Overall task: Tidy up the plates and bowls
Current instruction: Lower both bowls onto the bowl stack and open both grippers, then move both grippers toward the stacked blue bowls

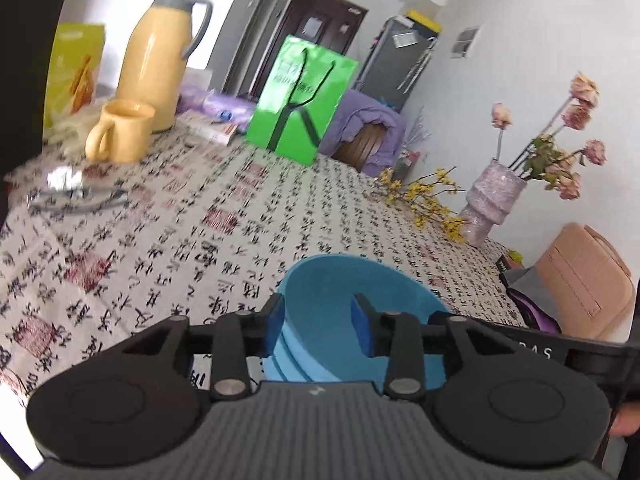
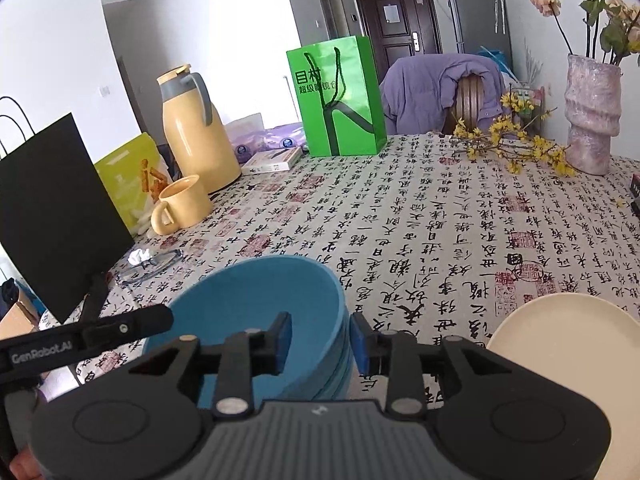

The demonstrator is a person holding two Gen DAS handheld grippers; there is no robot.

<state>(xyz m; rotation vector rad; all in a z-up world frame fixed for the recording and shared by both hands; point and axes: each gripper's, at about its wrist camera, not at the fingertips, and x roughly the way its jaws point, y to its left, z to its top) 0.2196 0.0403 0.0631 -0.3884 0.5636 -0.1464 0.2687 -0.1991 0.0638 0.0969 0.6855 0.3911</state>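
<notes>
Right tool (image 2: 320, 340) view adds cream plate (image 2: 568, 344).

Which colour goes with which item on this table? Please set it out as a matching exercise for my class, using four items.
Items:
1. bowl
2. plate
3. gift bag
4. thermos jug

Colours:
A. bright green
B. cream
C. yellow with a grey handle
D. blue

Pairs: 1-D, 2-B, 3-A, 4-C
</notes>
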